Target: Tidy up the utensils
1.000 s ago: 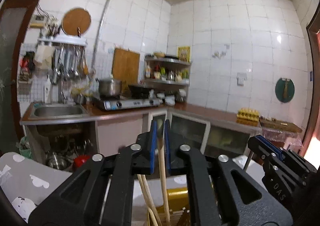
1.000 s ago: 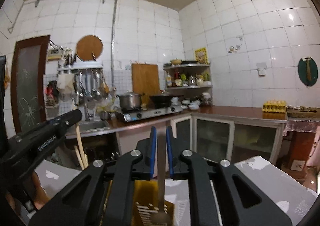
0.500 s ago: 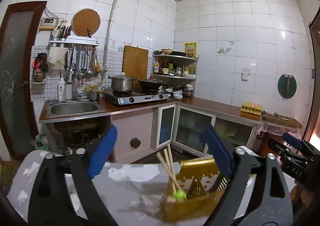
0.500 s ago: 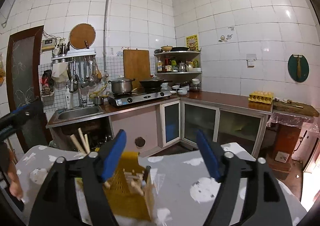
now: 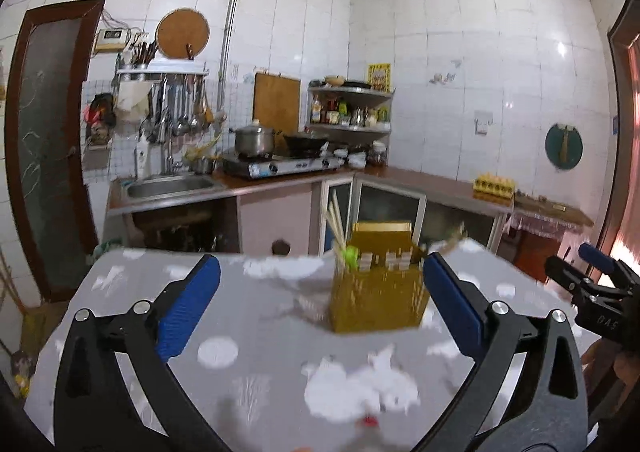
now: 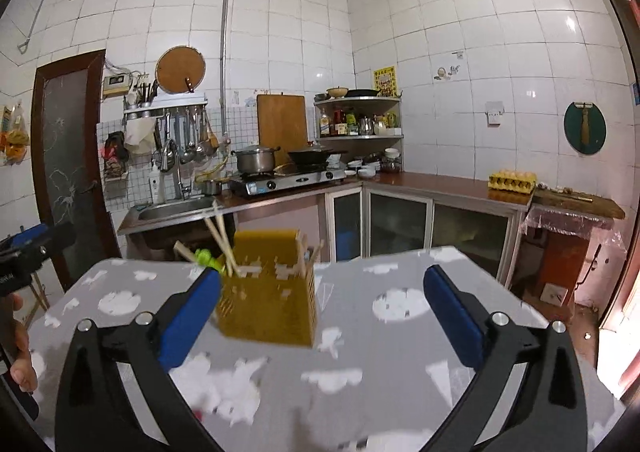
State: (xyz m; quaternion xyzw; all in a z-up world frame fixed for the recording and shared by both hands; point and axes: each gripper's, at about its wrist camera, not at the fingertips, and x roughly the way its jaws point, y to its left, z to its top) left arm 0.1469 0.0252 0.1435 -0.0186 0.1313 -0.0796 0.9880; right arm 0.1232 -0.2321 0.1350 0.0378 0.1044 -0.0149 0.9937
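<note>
A yellow slotted utensil holder (image 5: 378, 292) stands on the grey table (image 5: 248, 336) with white cloud shapes. Wooden chopsticks (image 5: 335, 222) and a green-tipped piece (image 5: 351, 253) stick out of it. It also shows in the right wrist view (image 6: 272, 292), with the chopsticks (image 6: 220, 236) leaning left. My left gripper (image 5: 320, 304) is open and empty, back from the holder. My right gripper (image 6: 322, 312) is open and empty, back from the holder too. The right gripper shows at the right edge of the left wrist view (image 5: 592, 292).
Behind the table runs a kitchen counter (image 5: 432, 182) with a sink (image 5: 168, 186), a gas stove (image 5: 280, 166) with a pot, a corner shelf of bottles and an egg tray (image 5: 494, 184). A dark door (image 5: 48, 140) is at the left.
Both grippers were shut on utensils standing in the holder. They opened, let go and drew back, so the holder now stands farther off with the utensils in it.
</note>
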